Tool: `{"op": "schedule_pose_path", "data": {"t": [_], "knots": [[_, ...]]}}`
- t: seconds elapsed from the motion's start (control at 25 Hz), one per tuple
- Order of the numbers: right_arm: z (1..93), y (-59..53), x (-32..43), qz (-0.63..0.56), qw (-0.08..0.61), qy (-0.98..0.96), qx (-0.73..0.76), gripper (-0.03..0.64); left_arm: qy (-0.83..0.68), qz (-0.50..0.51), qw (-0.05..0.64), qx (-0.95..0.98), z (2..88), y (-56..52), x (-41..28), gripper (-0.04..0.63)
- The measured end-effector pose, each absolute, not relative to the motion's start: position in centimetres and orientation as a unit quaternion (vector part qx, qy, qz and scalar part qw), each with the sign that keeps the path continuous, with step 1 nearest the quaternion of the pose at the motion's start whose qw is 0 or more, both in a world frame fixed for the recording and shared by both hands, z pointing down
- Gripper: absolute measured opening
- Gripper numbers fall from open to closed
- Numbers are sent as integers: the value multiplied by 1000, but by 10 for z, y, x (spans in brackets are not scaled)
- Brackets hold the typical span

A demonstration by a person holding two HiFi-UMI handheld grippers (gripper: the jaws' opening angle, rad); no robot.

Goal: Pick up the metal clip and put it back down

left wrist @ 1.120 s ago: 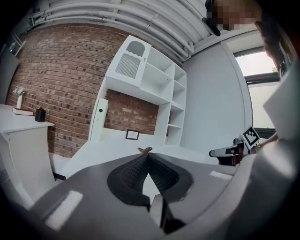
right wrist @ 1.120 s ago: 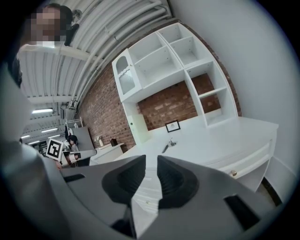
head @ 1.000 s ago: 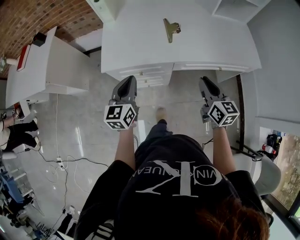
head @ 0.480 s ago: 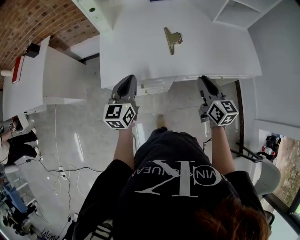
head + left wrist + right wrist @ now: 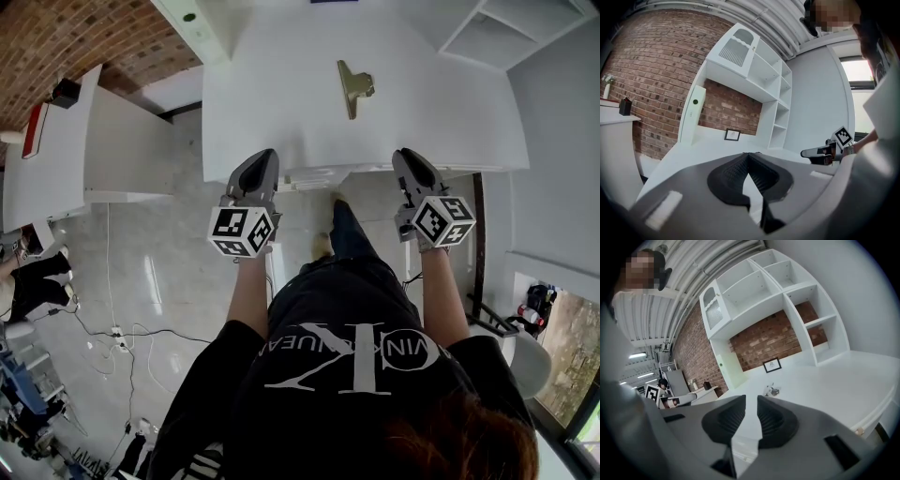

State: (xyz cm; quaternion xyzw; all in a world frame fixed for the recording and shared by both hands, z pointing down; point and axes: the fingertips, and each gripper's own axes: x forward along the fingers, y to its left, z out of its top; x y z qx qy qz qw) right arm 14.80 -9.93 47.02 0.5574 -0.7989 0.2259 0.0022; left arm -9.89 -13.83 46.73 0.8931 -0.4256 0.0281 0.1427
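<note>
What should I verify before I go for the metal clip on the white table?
1. Metal clip in sight, lying on the white table: ok.
2. Right hand-held gripper empty, jaws apart: ok, but the gap is narrow.
3. Gap wide enough for the clip: cannot tell.
4. Left hand-held gripper jaws together, empty, at the table's near edge, away from the clip: ok.
5. Clip lined up with the right jaws: not ok, it sits slightly right of the gap in the right gripper view.
6. Nothing standing between right hand-held gripper and clip: ok.

Metal clip, small and indistinct in the right gripper view
</note>
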Motion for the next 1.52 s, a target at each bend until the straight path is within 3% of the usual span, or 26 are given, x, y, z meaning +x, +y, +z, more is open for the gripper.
{"op": "schedule_pose_path", "data": {"t": [1.52], "knots": [[528,-275,164,352,18,-784,511,60,-463,61,169,868,500,-250,-54,9]]}}
